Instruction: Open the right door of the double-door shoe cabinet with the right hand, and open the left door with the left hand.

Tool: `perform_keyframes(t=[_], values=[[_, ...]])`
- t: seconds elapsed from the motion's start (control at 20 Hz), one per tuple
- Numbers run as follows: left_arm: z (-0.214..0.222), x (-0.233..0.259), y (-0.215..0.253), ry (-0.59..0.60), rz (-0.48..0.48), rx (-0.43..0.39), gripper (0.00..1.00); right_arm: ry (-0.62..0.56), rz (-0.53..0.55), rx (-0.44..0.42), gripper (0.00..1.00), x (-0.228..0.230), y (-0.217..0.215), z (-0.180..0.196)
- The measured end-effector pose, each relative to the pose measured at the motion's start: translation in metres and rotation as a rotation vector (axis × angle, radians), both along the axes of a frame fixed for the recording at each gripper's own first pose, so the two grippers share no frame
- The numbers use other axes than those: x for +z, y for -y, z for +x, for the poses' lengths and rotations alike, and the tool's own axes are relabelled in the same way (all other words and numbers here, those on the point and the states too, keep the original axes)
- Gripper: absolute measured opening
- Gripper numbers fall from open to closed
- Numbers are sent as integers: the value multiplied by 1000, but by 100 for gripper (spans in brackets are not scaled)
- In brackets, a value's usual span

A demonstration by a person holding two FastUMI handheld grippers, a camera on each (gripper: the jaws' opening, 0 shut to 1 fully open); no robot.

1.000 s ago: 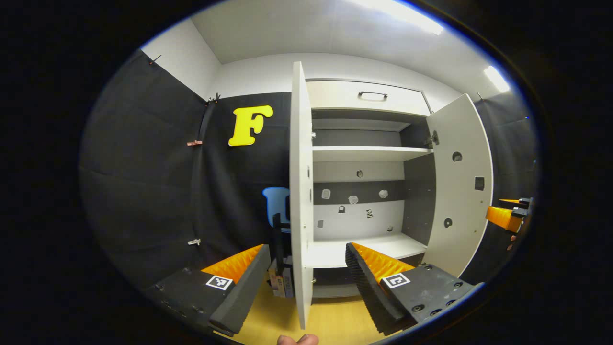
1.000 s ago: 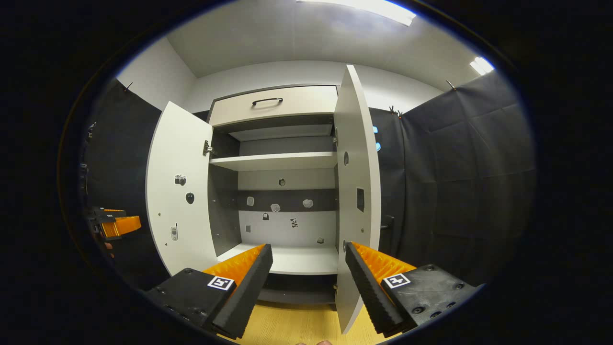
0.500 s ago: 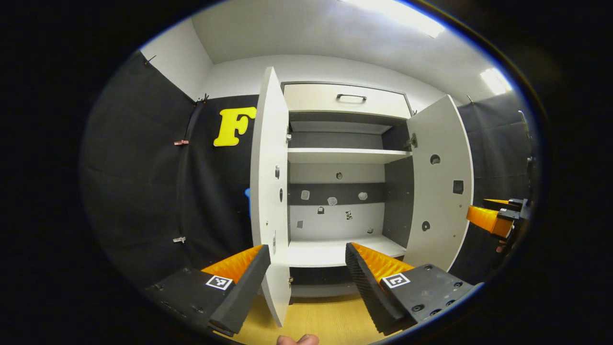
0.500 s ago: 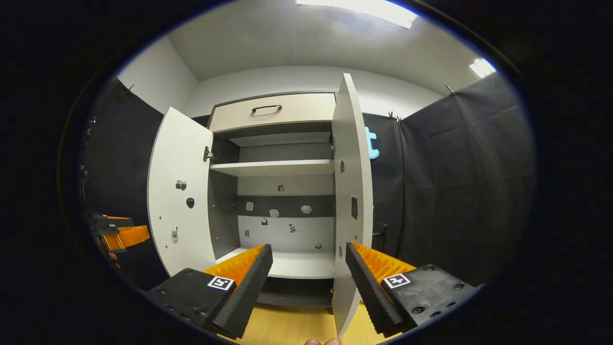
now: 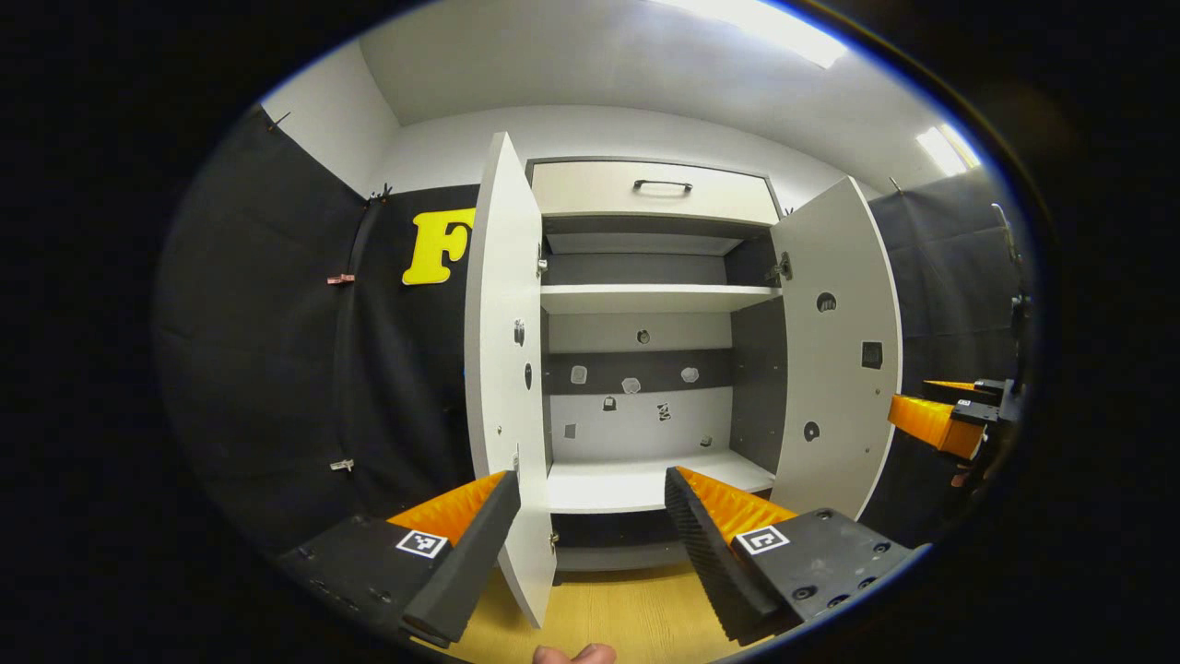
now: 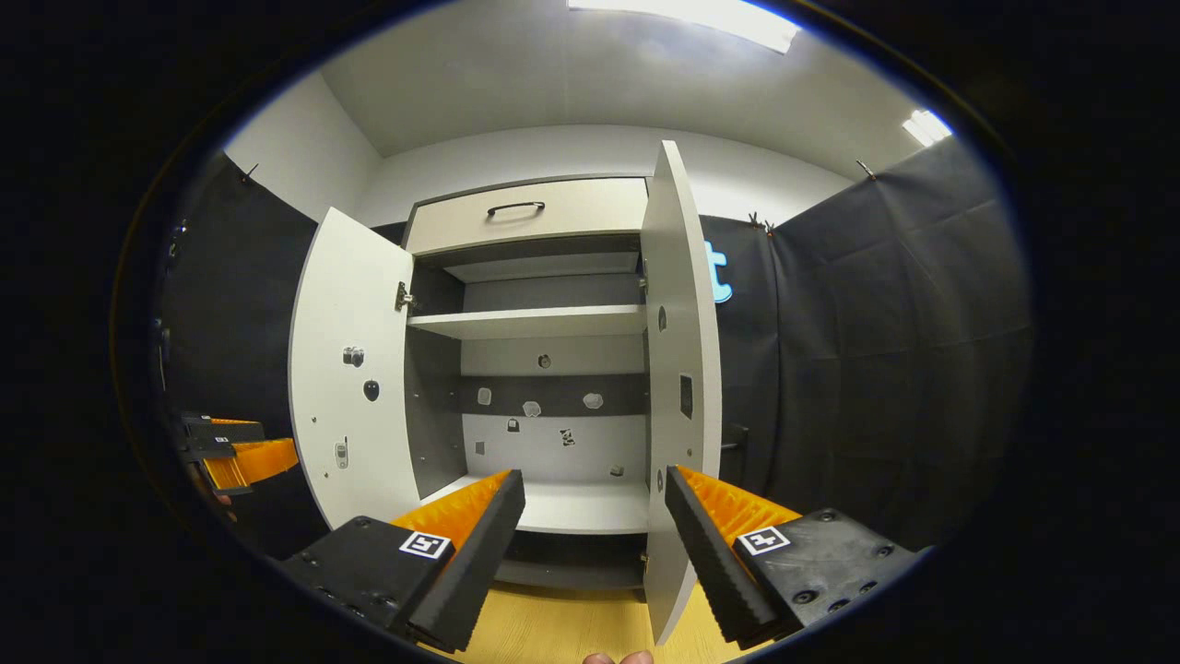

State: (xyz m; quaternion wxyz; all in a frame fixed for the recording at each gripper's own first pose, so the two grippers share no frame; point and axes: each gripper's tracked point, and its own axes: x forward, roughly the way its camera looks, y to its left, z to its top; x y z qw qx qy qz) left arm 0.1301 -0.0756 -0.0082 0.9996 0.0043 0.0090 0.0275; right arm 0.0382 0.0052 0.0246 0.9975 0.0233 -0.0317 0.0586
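Note:
The white shoe cabinet (image 5: 645, 297) stands with both doors swung out. In the left gripper view the left door (image 5: 502, 369) hangs just right of my left finger, and the right door (image 5: 839, 350) stands farther right. My left gripper (image 5: 590, 544) is open and presses on nothing. In the right gripper view the right door (image 6: 682, 369) hangs edge-on beside my right finger, and the left door (image 6: 355, 369) stands wide. My right gripper (image 6: 590, 544) is open too, with the door's lower corner loose between its fingers. Each gripper appears far off in the other's view: the right gripper (image 5: 940, 420), the left gripper (image 6: 240, 452).
A closed drawer with a black handle (image 5: 662, 186) tops the cabinet. One inner shelf (image 6: 530, 321) and a bottom board (image 6: 581, 505) are bare, with small stickers on the back panel. Black cloth walls flank both sides. A wooden floor (image 5: 627, 618) lies below.
In the left gripper view the left door has slid from edge-on at centre to beside the left finger, showing its inner face. The right gripper view has hardly shifted. Both grippers stay open.

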Motion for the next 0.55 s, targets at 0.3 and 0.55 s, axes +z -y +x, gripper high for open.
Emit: perform_keyframes(t=[0.3,0.55], values=[[0,-1,1,-5,5,-2,98,2,0,3,96,2,-1,0],[2,-1,2,-4,15,-8,98,1,-2,8,97,2,-4,0]])
